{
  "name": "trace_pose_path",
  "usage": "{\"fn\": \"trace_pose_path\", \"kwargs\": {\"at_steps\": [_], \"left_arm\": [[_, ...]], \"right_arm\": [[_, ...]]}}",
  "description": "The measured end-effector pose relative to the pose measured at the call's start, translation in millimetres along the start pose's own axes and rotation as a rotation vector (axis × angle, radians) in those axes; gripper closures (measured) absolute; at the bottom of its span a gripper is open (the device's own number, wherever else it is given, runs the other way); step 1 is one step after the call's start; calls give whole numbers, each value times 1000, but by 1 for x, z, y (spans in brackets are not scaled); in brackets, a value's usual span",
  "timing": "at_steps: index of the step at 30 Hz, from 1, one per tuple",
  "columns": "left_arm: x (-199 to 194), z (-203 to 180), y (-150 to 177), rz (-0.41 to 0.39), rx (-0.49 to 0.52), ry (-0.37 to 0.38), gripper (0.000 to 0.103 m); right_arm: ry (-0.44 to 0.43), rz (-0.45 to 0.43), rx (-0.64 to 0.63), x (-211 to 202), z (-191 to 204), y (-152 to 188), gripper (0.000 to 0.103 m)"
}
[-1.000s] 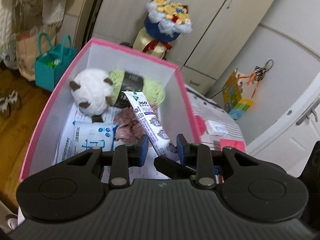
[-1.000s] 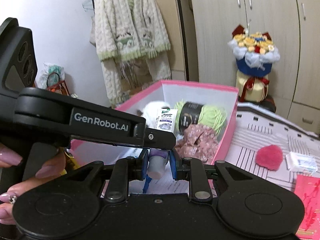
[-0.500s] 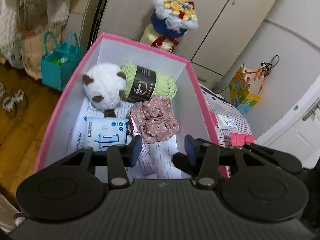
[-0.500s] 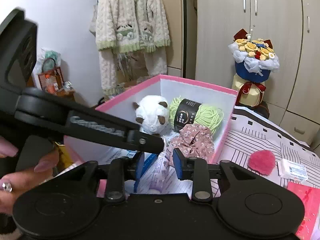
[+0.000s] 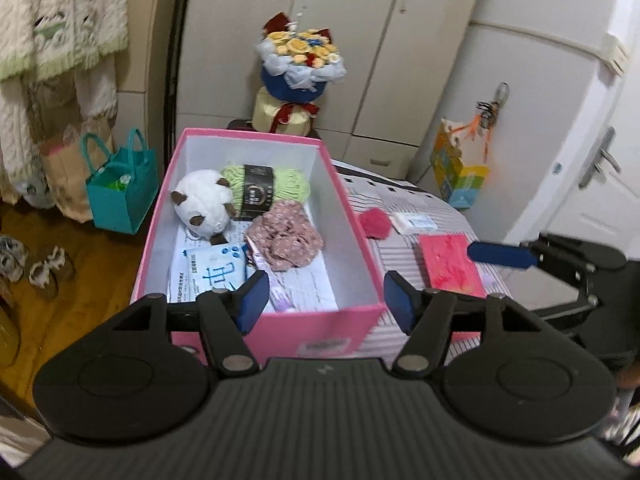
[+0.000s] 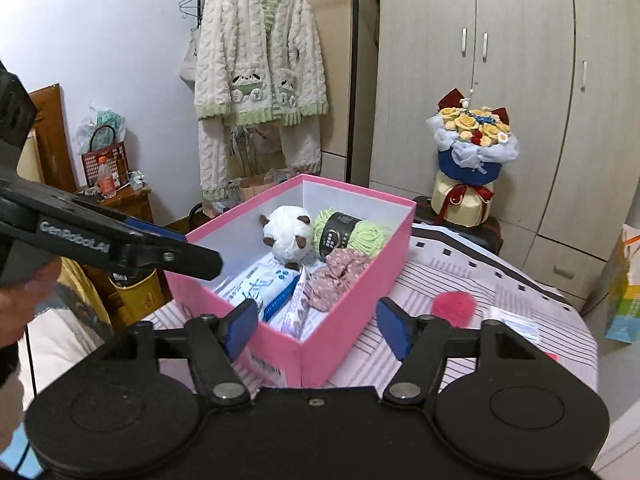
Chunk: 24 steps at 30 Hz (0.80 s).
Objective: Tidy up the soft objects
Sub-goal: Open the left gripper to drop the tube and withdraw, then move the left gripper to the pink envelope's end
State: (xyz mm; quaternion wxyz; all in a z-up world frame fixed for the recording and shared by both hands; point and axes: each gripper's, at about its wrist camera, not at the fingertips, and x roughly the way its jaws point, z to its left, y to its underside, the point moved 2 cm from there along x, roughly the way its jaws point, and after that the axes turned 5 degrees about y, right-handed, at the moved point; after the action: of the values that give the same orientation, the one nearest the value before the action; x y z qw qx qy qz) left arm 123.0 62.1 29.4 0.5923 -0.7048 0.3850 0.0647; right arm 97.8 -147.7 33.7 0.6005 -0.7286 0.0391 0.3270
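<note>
A pink box [image 5: 360,312] [image 6: 360,280] holds a white plush ball [image 5: 204,204] [image 6: 287,235], green yarn [image 5: 288,184] [image 6: 360,236], a floral scrunchie [image 5: 286,238] [image 6: 338,276], a blue-and-white tissue pack [image 5: 208,274] [image 6: 256,288] and a slim purple-white packet [image 5: 280,300] [image 6: 298,312]. A red fluffy pompom [image 5: 374,222] [image 6: 454,308] lies on the striped table right of the box. My left gripper [image 5: 326,306] is open and empty above the box's near end. My right gripper [image 6: 318,326] is open and empty by the box's near corner.
A small white pack [image 5: 414,222] [image 6: 514,322] and a red card [image 5: 450,264] lie on the striped table [image 6: 500,280]. A flower bouquet [image 6: 470,164] stands behind it. A teal bag [image 5: 120,192] sits on the wooden floor. A cardigan [image 6: 256,80] hangs on the wall.
The slim packet was held over the box by my right gripper; it now lies inside. Both grippers have opened wide and pulled back from the box.
</note>
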Motion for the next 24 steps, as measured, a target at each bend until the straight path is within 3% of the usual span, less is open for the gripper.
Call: {"fn": "trace_pose_path", "kwargs": {"at_steps": [10, 17, 24], "left_arm": [[-20, -63, 23, 13, 156, 107, 26], [-5, -106, 39, 46, 215, 209, 26], [26, -137, 51, 99, 239, 285, 26]], "right_arm": [[95, -28, -45, -62, -14, 38, 17], [161, -52, -31, -94, -38, 72, 15], [202, -53, 12, -98, -62, 104, 13]]}}
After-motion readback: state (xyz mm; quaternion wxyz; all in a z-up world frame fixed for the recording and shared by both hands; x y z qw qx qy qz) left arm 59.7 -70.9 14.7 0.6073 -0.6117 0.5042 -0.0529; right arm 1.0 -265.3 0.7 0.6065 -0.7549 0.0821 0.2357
